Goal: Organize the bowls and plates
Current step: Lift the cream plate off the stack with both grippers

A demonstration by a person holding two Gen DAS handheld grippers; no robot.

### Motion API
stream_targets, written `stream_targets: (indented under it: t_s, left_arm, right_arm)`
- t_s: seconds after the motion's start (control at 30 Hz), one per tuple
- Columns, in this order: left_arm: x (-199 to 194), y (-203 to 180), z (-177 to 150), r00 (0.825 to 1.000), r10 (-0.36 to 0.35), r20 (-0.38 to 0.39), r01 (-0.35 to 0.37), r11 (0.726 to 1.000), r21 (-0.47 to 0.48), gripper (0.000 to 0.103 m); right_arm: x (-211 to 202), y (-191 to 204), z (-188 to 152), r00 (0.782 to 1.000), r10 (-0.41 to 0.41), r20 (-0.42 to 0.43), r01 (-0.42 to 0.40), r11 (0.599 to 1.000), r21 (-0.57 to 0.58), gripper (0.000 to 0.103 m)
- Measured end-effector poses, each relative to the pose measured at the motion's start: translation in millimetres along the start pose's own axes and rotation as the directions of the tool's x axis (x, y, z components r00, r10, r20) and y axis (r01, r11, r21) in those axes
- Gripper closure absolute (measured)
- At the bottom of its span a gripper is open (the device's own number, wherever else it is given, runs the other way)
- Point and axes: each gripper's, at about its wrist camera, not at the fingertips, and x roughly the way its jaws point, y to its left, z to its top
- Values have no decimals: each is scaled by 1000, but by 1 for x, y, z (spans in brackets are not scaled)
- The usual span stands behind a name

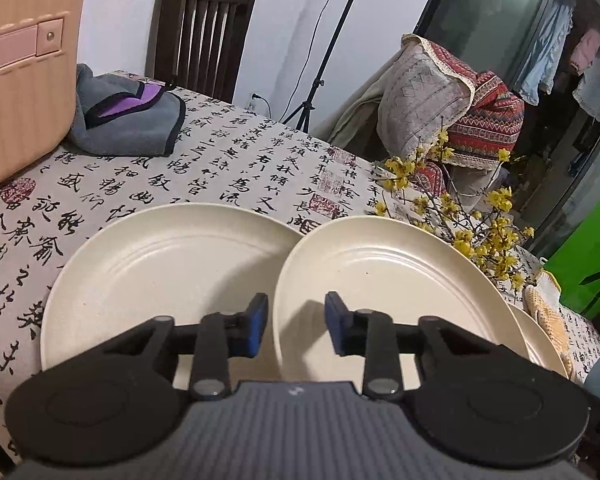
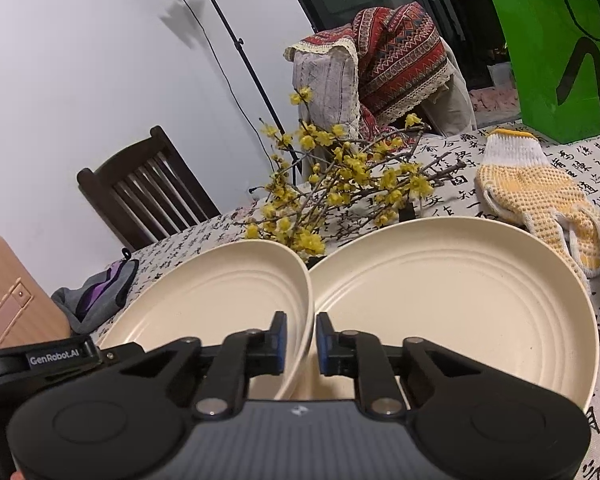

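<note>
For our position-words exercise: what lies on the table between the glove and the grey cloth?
In the right wrist view: a plate and a second plate side by side, flowers behind them, between glove and cloth.

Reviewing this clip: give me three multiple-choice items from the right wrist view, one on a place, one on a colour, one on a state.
1. Where does the dotted glove lie?
A. inside a plate
B. on the tablecloth beyond the right-hand plate
C. on the chair

2. What colour are the blossoms on the branches?
A. yellow
B. pink
C. white

3. How do the right gripper's fingers stand?
A. wide open above the flowers
B. shut on the glove
C. shut on the left-hand plate's rim

Key: B, the dotted glove lies past the right-hand plate; A, the blossoms are yellow; C, the right gripper clamps the left-hand plate at its rim.
</note>
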Motion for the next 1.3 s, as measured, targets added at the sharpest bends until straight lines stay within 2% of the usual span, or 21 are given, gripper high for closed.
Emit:
stream_targets:
  t_s: [0.2, 0.43, 1.3]
  left_arm:
    - [-2, -1, 0, 1000, 5, 5, -5, 1000, 6, 81]
    - [-2, -5, 1, 1000, 11, 0, -11, 999, 35, 81]
    - [-12, -19, -5, 998, 38, 59, -45, 993, 113, 80]
  right_arm:
    - [-1, 4, -1, 1000, -16, 9, 16, 999, -30, 92]
    - [-5, 14, -3, 998, -61, 30, 64, 994, -92, 93]
    - [-18, 14, -1, 995, -63, 73, 70, 992, -103, 93]
